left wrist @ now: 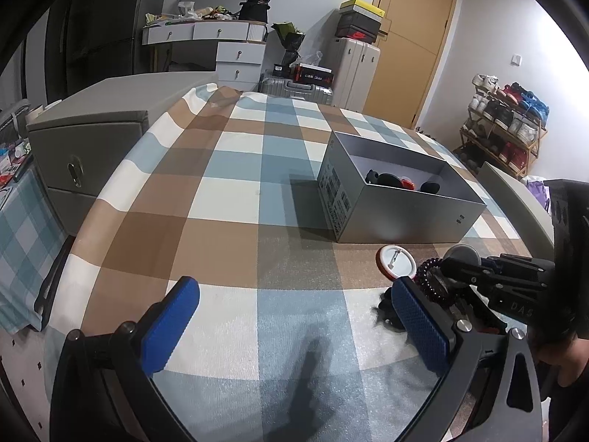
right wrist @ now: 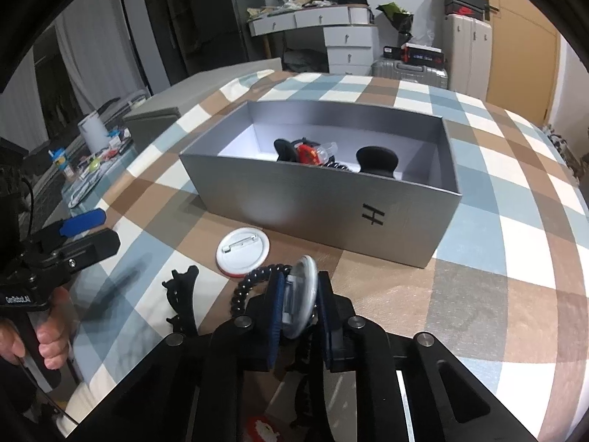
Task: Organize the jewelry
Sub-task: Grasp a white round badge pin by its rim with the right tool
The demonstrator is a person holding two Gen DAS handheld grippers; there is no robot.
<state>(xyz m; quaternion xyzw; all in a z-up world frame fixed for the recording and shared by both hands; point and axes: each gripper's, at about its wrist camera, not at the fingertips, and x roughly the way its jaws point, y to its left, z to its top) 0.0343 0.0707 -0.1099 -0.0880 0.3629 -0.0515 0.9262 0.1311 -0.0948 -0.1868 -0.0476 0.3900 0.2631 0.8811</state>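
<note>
A grey open box [right wrist: 324, 199] stands on the checked cloth and holds several dark and red items [right wrist: 309, 153]; it also shows in the left wrist view [left wrist: 397, 217]. My right gripper [right wrist: 302, 300] is shut on a round pin badge [right wrist: 303, 291], held on edge just above the cloth in front of the box. A second white badge [right wrist: 242, 251] lies face down beside it. A dark beaded bracelet [right wrist: 250, 281] and a black hair clip [right wrist: 180, 294] lie close by. My left gripper [left wrist: 294, 309] is open and empty over the cloth, left of these items.
A grey cabinet [left wrist: 92, 136] stands to the left of the table. A cluttered side surface with a white cup [right wrist: 94, 132] lies beyond it. Suitcases [left wrist: 353, 70], a white desk and a shoe rack [left wrist: 504, 121] stand further back.
</note>
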